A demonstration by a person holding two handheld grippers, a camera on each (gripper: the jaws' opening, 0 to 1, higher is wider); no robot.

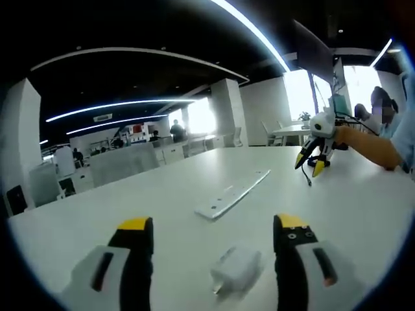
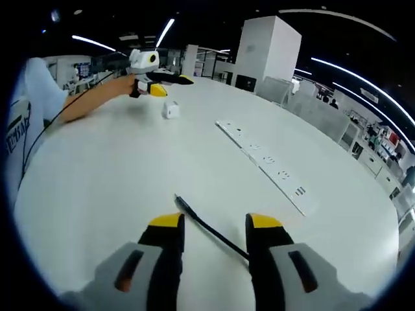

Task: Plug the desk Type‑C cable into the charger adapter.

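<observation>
Cable (image 2: 206, 228) lies loose on the surface (image 2: 117, 168) between my right tool's (image 2: 213, 223) spread jaws — charger (image 1: 235, 269) between my left tool's (image 1: 214, 227), also unclenched. Nothing grasped, plugging all ahead.

Table (image 1: 363, 214): broad, white, bare surface spreading wide.
Ceiling (image 1: 130, 71): dark, crossed by long curved light strips (image 1: 123, 103).
Pillars: white square pillar (image 2: 269, 48) far off.
Windows (image 1: 301, 91): bright daylight, far right.
Furniture: white desks and chairs (image 1: 120, 162) far behind.
</observation>
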